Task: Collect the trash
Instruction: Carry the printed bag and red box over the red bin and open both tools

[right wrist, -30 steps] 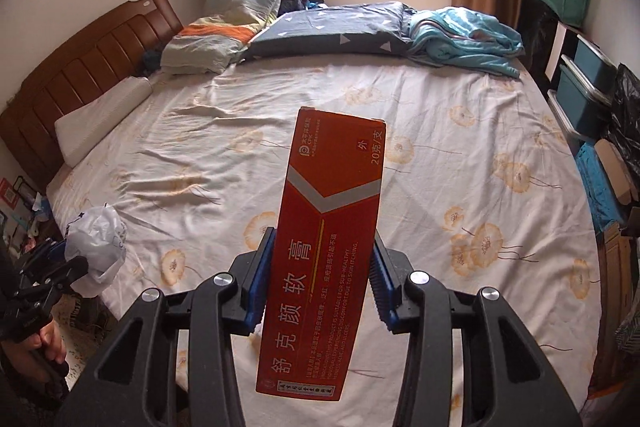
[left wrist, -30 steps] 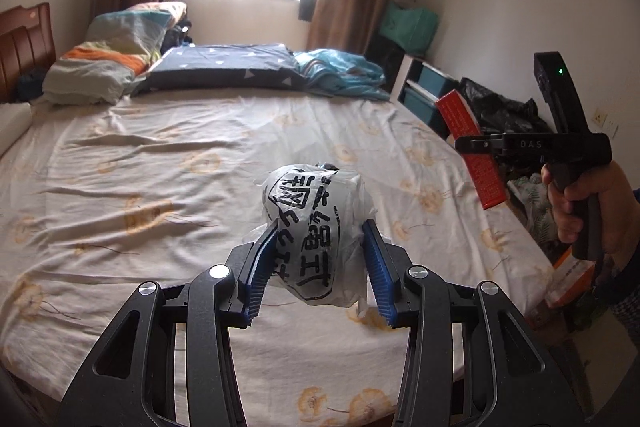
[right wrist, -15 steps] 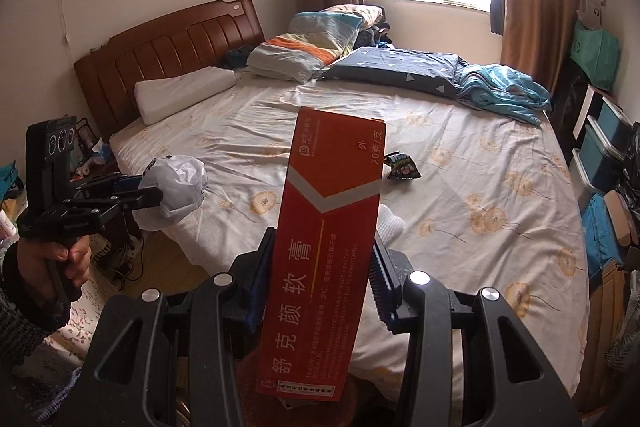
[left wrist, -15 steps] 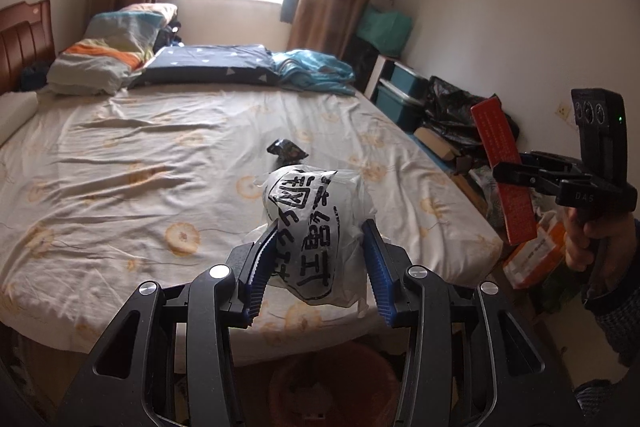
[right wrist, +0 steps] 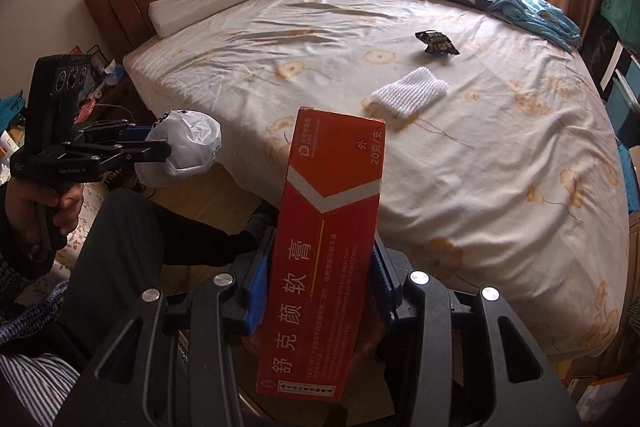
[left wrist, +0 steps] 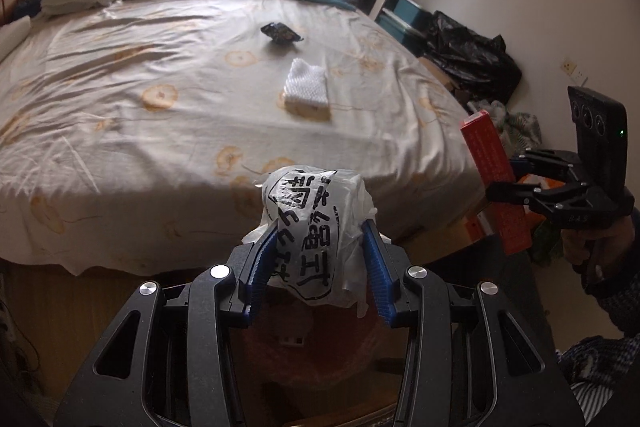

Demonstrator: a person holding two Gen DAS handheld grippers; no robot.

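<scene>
Off the foot edge of the bed (left wrist: 120, 147), your left gripper (left wrist: 318, 263) has its jaws clamped on a crumpled white plastic bag (left wrist: 316, 227) printed with black characters, held above an orange bin (left wrist: 304, 355) on the floor. Your right gripper (right wrist: 320, 279) pinches a red ointment box (right wrist: 324, 255) upright between its jaws, beside the mattress. On the sheet, well apart from both grippers, lie a folded white cloth (left wrist: 306, 87) and, farther on, a dark snack wrapper (left wrist: 280, 33).
</scene>
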